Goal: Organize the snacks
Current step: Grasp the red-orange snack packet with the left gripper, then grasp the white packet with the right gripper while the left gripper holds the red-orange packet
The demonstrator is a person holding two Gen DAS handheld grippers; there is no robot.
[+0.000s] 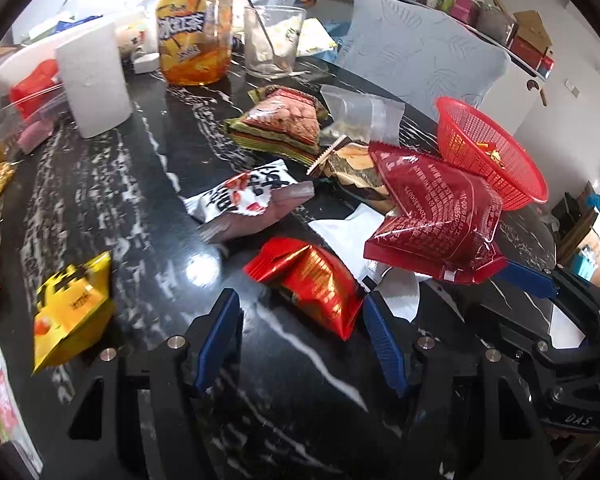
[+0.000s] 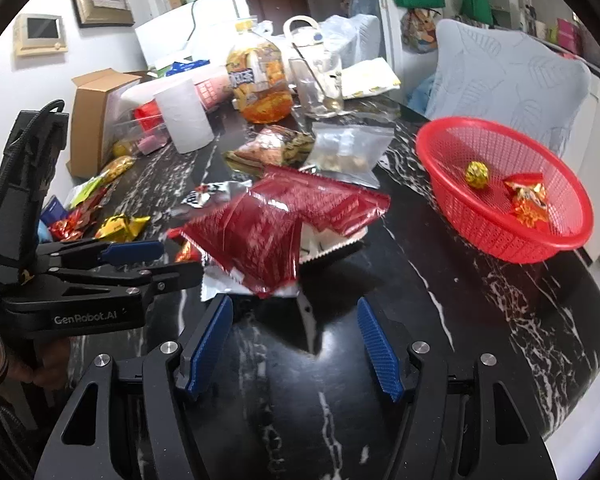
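Note:
Snack packets lie scattered on a black marble table (image 1: 148, 216). My left gripper (image 1: 302, 312) is open, low over the table, with a red-and-gold foil packet (image 1: 312, 280) lying just ahead between its fingertips, not pressed. My right gripper (image 2: 294, 304) is open too; a dark red see-through packet (image 2: 280, 224) rests on white wrappers right in front of its tips. In the left wrist view this dark red packet (image 1: 432, 224) sits beside the right gripper's blue finger (image 1: 528, 280). A red mesh basket (image 2: 460, 216) at the right holds a few gold-wrapped sweets (image 2: 477, 174).
A yellow packet (image 1: 72, 308), a white-and-black packet (image 1: 240, 194), a peanut packet (image 1: 284, 120) and a clear zip bag (image 2: 348, 152) lie further back. Behind them stand a white roll (image 1: 94, 84), an iced-tea bottle (image 1: 196, 28) and a glass (image 1: 272, 40). A pale chair (image 1: 420, 48) faces the far edge.

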